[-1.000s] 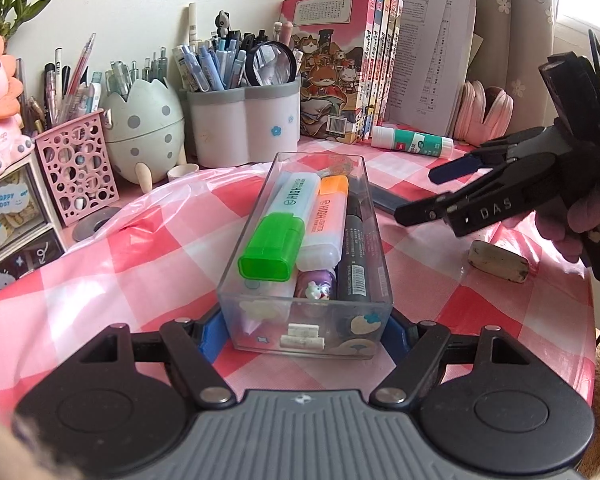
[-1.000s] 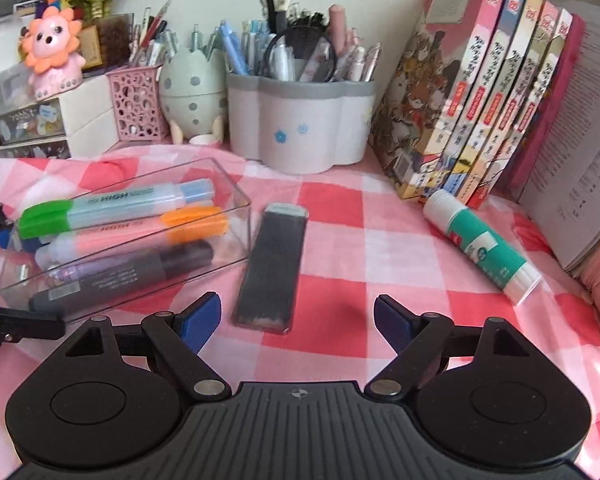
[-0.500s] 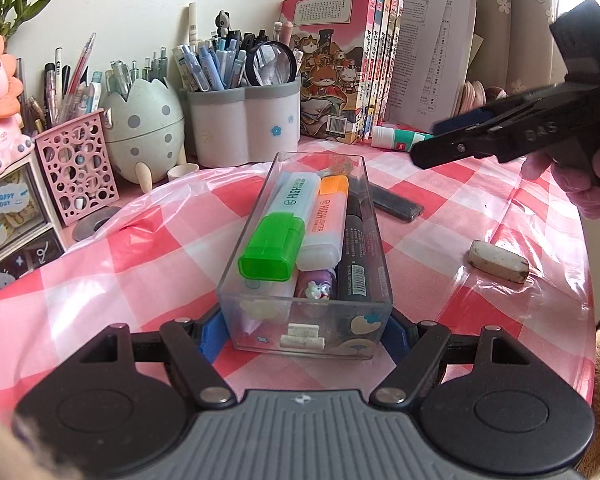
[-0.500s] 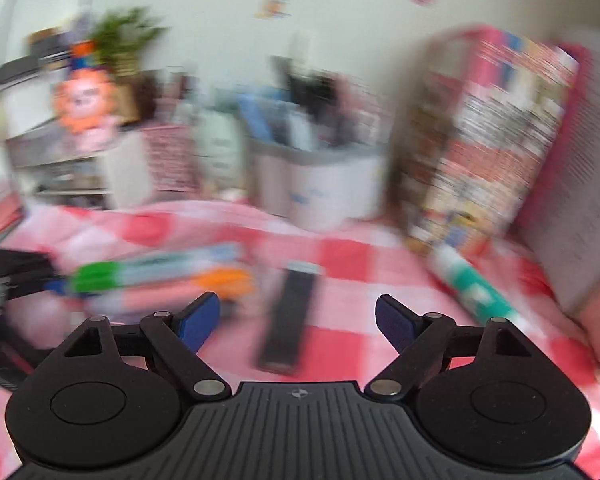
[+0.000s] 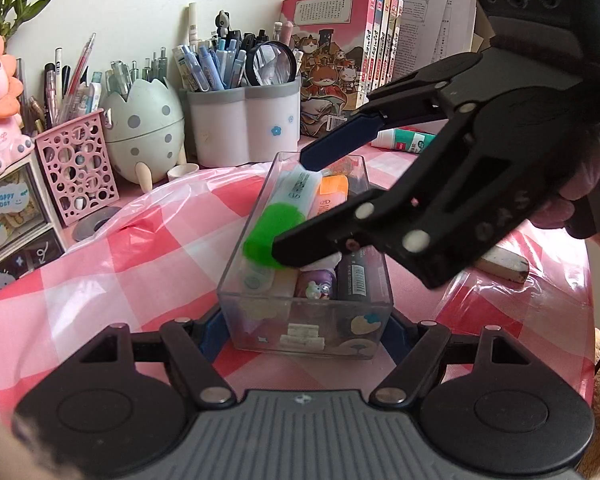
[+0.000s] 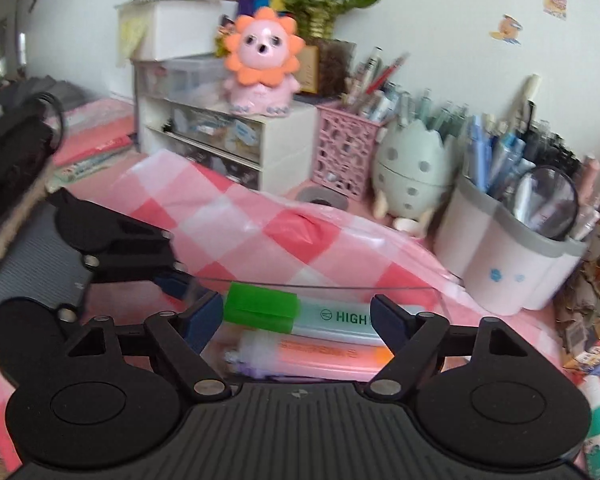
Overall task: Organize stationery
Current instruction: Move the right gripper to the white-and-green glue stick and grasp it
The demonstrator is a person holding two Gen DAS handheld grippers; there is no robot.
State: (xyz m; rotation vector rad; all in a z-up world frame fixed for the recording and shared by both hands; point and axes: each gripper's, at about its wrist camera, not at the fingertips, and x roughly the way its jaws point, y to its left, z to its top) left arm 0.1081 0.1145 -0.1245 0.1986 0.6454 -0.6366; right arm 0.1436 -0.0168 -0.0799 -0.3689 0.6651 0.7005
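- left gripper (image 5: 300, 330), at 6 o'clock in its own view, is clamped narrow on the near end of the clear box (image 5: 304, 316), pinning it to the checked cloth.
- green-capped highlighter (image 5: 278, 226) lies on top inside the box, long axis along the box, cap at the 6 o'clock end, tail towards 12.
- right gripper (image 6: 296, 312) comes in from 3 o'clock, jaws wide but closing, straddling that highlighter with no contact yet.
- looks like the pick-up step; next it needs to drop lower and pinch across the barrel.
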